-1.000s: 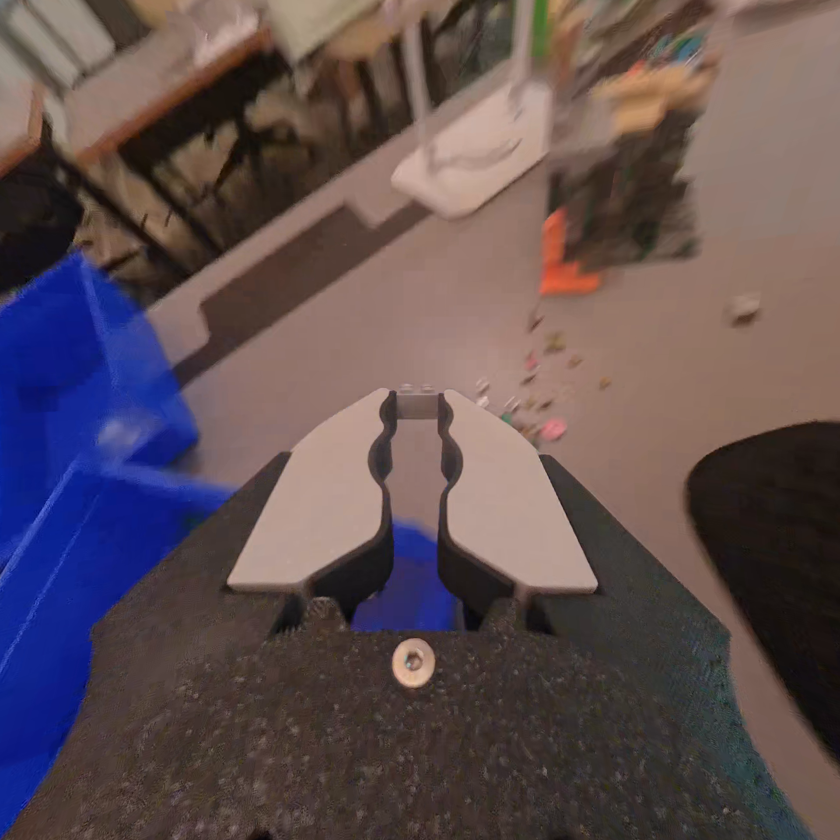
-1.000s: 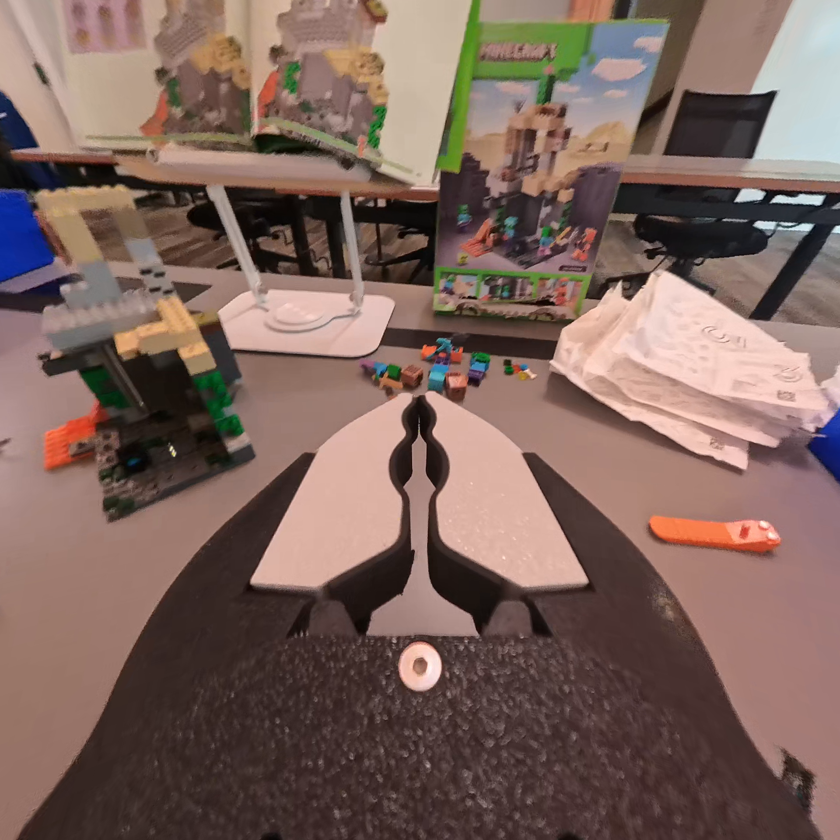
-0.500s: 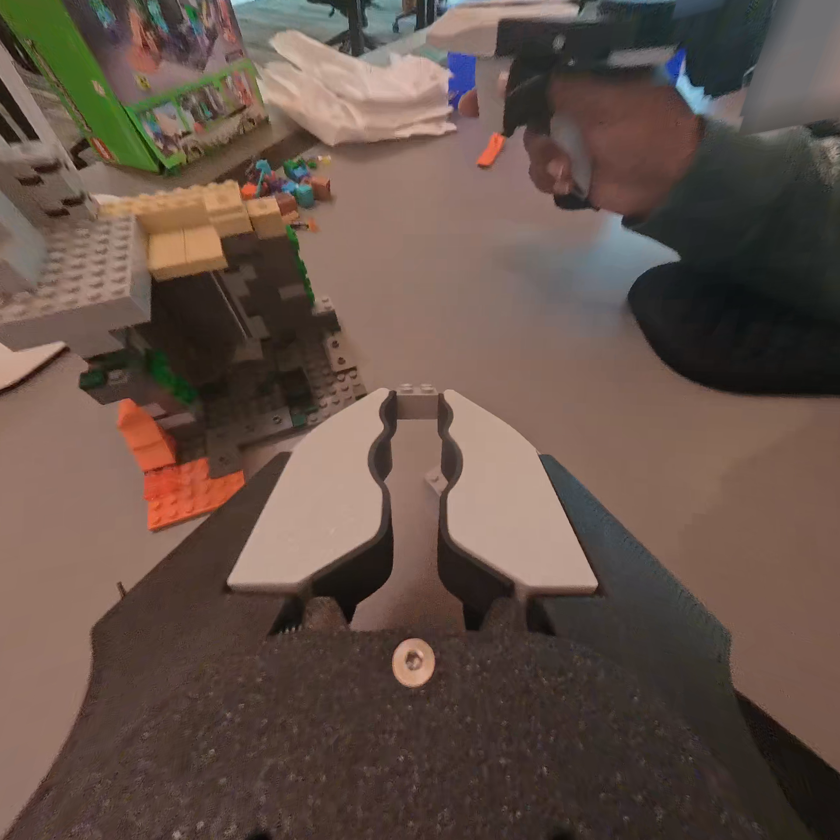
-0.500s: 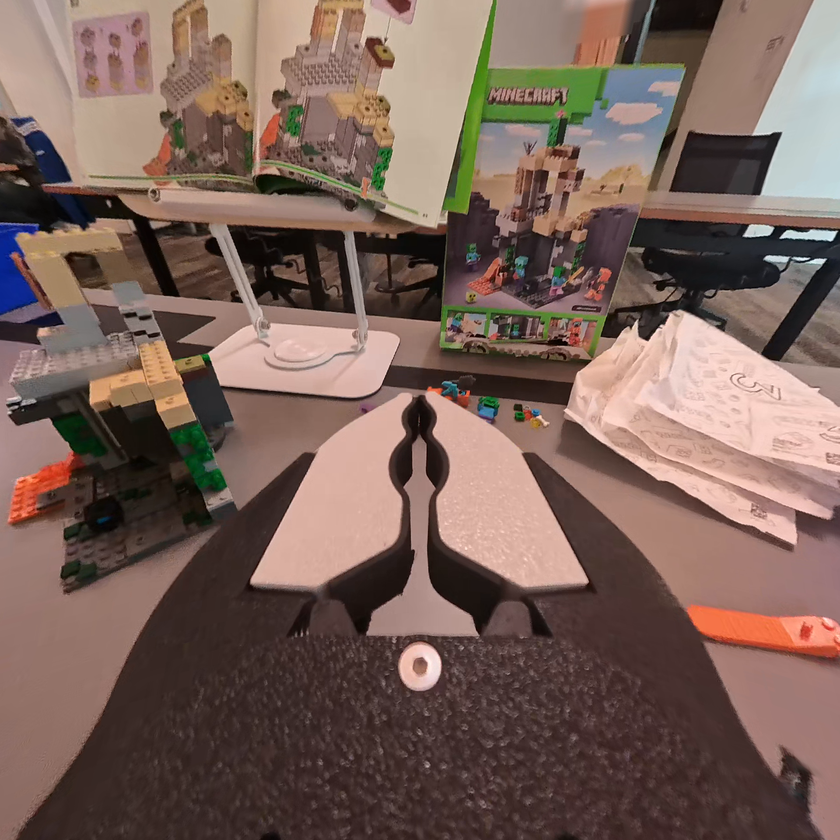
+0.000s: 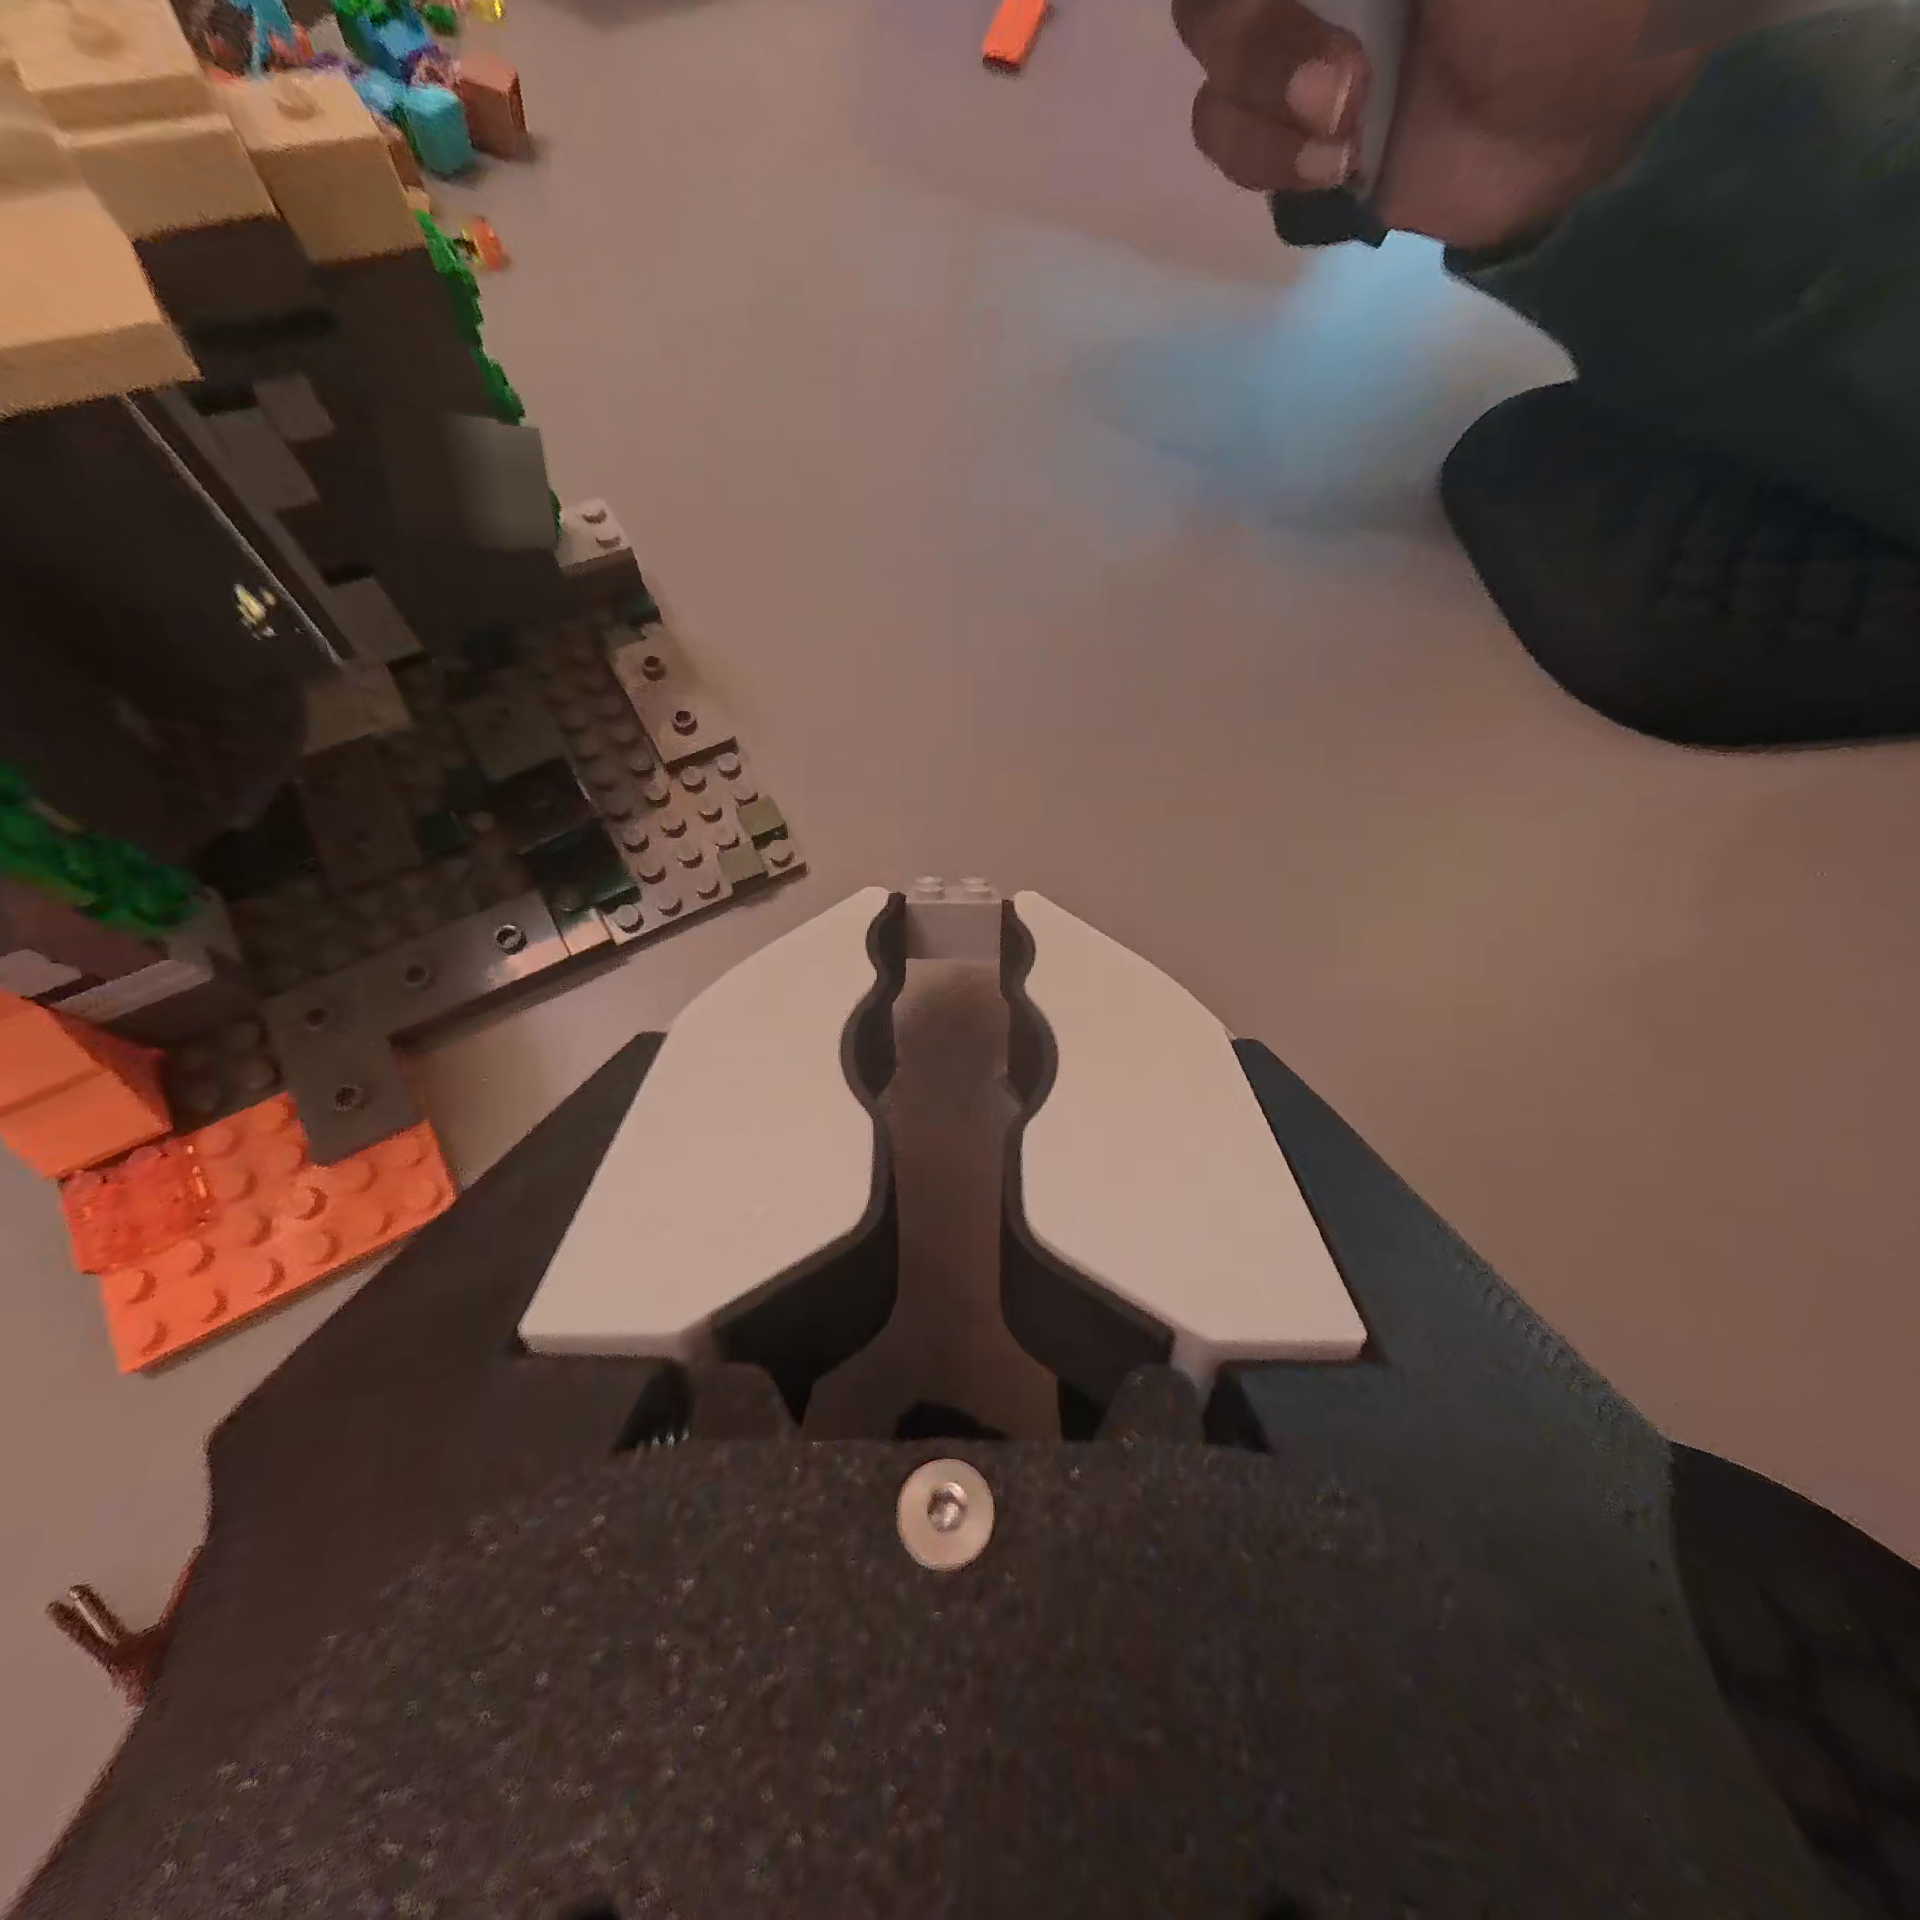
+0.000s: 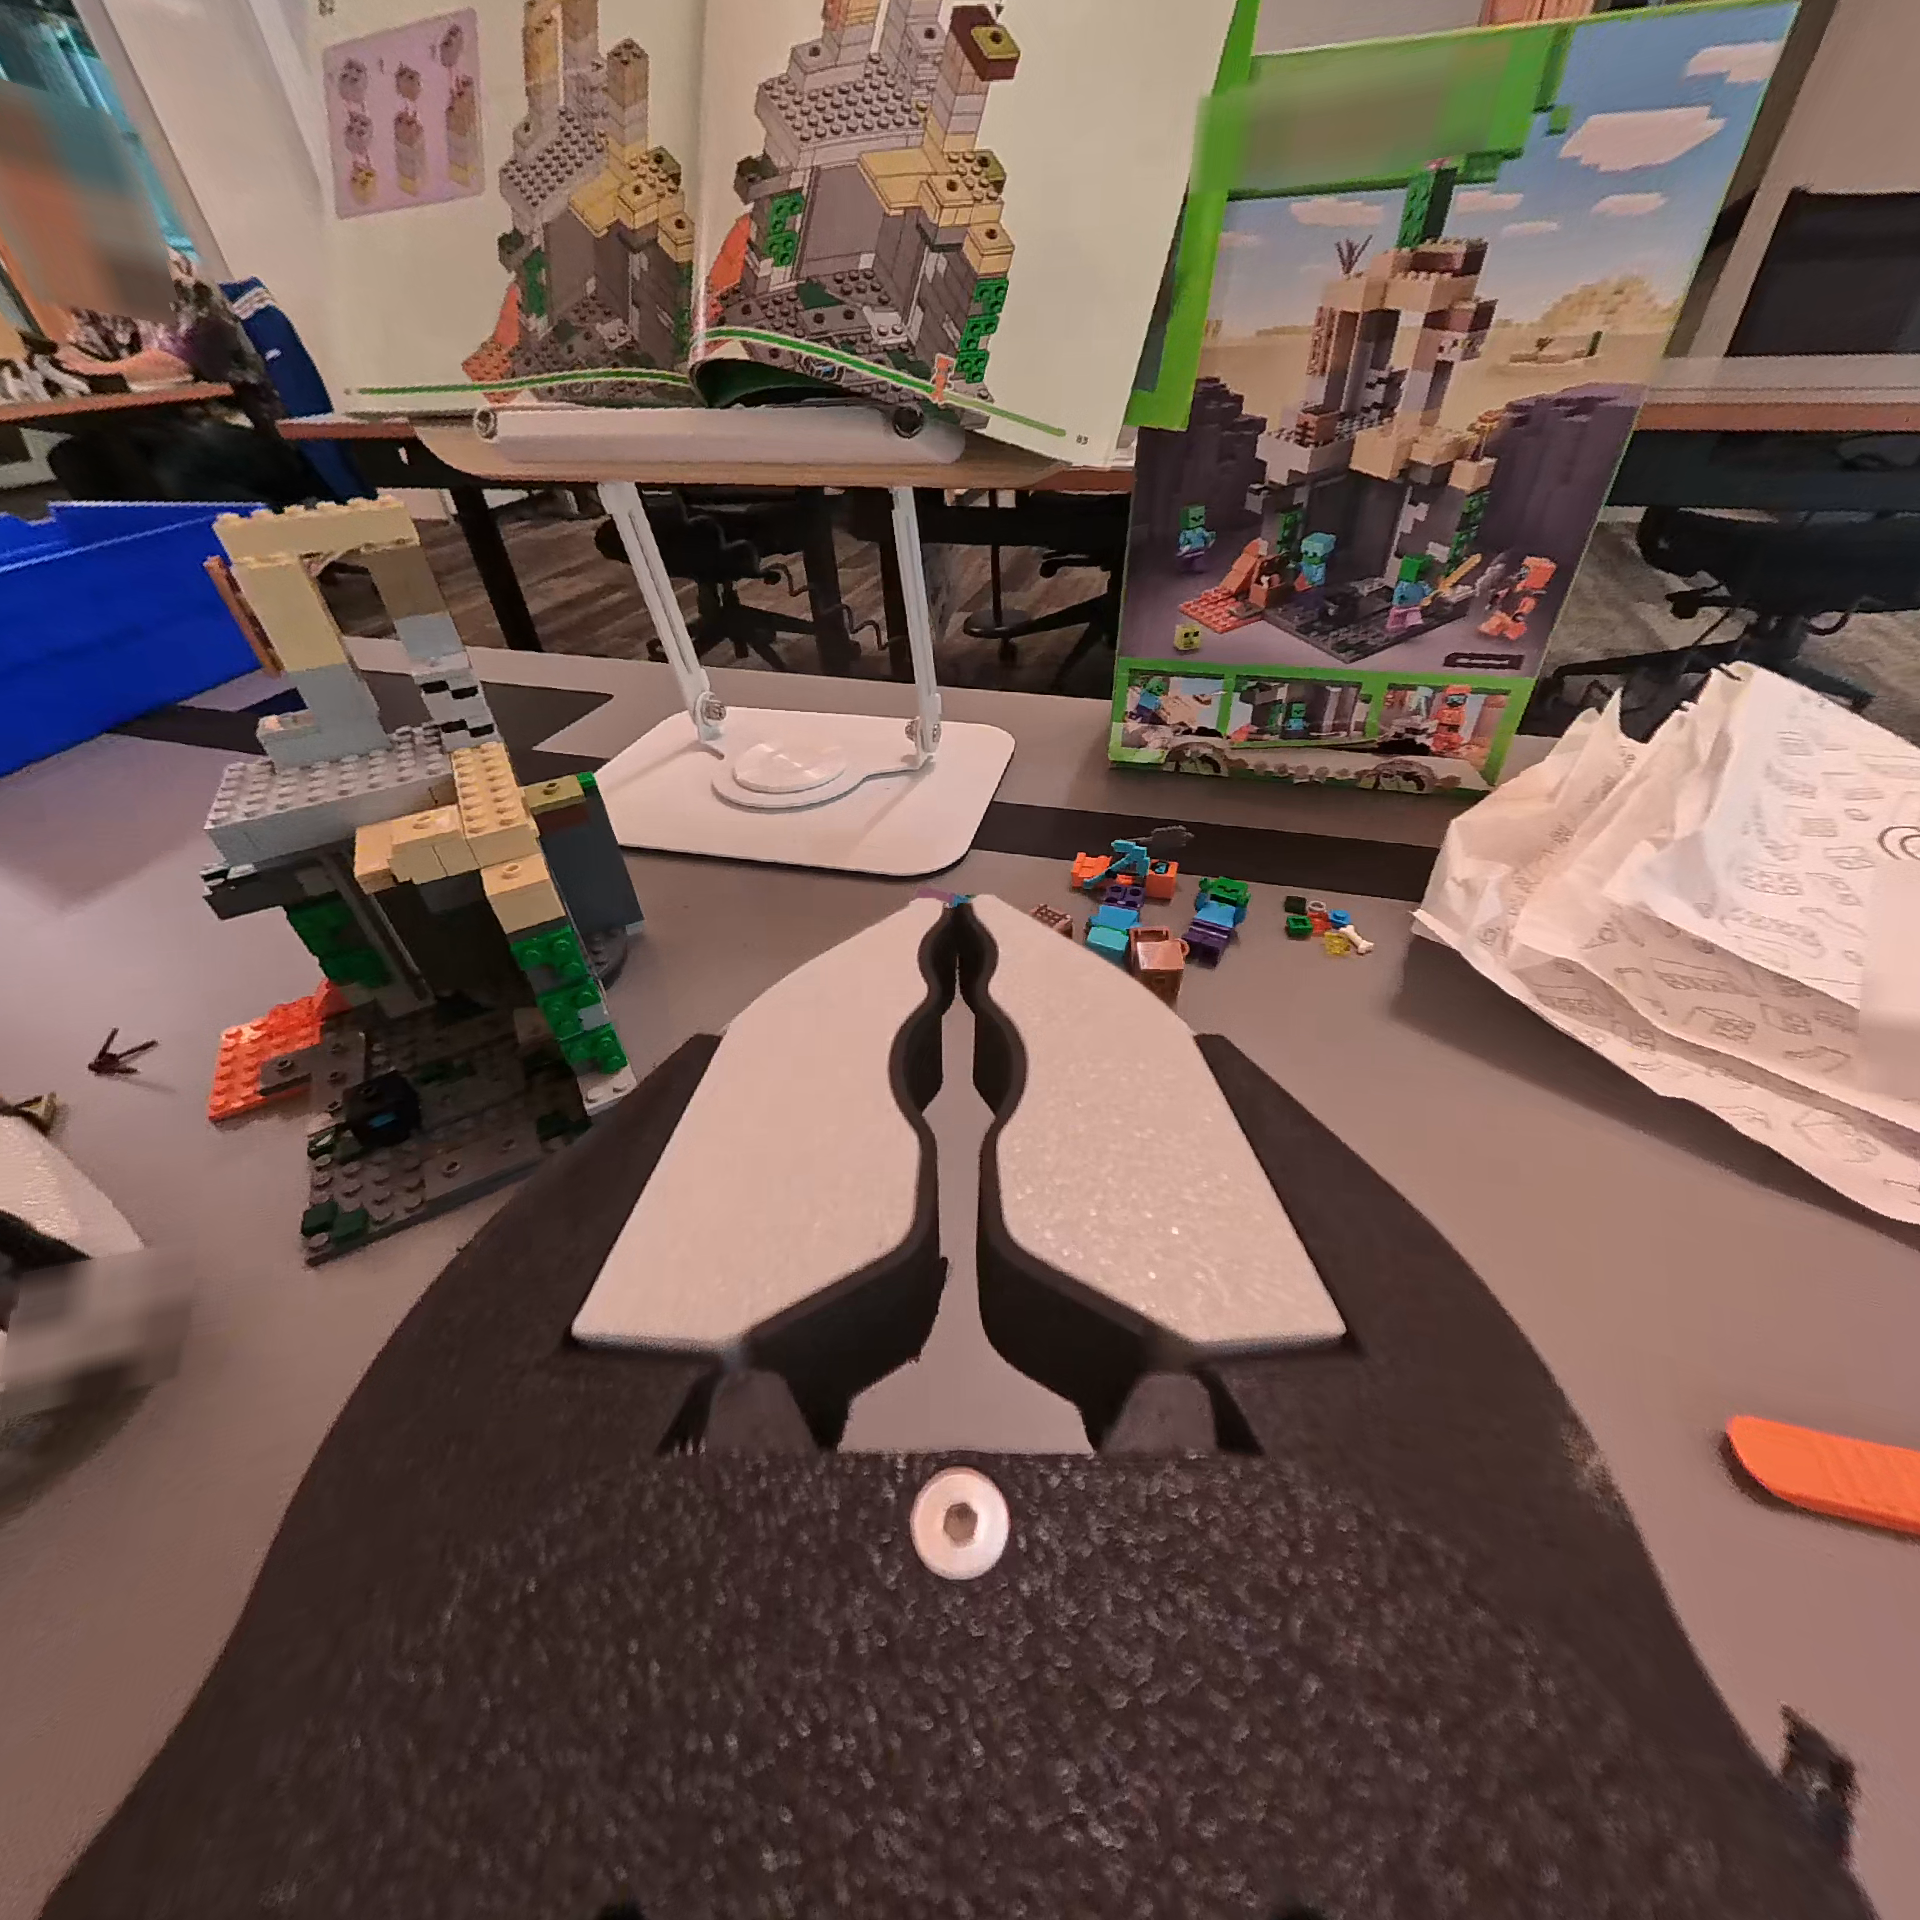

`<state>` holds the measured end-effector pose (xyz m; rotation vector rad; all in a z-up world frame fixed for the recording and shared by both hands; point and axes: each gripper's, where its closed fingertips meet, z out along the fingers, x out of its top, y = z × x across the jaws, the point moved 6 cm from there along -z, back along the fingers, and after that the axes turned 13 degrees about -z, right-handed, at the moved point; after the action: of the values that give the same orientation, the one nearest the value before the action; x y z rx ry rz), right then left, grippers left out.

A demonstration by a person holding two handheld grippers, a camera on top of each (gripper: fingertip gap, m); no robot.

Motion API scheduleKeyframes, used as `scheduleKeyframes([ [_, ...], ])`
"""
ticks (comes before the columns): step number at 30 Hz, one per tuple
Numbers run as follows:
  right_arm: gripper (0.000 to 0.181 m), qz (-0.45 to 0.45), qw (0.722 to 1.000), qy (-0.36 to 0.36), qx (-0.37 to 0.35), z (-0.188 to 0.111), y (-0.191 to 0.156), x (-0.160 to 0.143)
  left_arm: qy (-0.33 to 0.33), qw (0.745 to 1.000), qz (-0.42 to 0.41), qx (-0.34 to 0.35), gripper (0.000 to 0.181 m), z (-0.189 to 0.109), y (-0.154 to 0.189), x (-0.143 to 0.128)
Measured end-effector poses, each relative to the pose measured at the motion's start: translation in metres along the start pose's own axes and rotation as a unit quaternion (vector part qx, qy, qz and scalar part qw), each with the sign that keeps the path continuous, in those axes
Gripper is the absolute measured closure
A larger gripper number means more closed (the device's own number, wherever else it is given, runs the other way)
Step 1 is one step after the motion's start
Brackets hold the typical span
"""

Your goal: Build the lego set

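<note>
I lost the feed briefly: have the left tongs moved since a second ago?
Yes. The left tongs, shut on a small grey brick, have swung from the blue bins to the lego build, which now looms close on the left.

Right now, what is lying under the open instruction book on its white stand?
Under the instruction book only the white stand shows: two thin legs and a flat base on the grey table. The stand's back is hidden.

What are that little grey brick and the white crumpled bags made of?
The grey brick, pinched between the left gripper's fingers, looks like hard moulded plastic: crisp edges, round studs. The white bags look like thin printed paper, creased and matte.
</note>
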<state>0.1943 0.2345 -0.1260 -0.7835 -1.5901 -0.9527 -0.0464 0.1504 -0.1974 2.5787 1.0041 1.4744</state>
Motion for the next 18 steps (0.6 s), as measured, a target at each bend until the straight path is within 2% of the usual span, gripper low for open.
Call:
scheduleKeyframes([
  [7,0.181,-0.010,1.000,-0.007,0.011,0.003,-0.007,-0.003,-0.016,1.000,0.011,0.021,0.153,0.004,0.000,-0.004],
  [16,0.181,-0.016,1.000,-0.009,0.016,0.004,-0.010,-0.004,0.078,0.996,0.012,0.042,0.159,-0.024,0.003,-0.003],
  [18,0.181,-0.017,1.000,-0.008,0.017,0.004,-0.010,-0.004,0.077,0.995,0.016,0.056,0.160,-0.029,0.001,-0.005],
])
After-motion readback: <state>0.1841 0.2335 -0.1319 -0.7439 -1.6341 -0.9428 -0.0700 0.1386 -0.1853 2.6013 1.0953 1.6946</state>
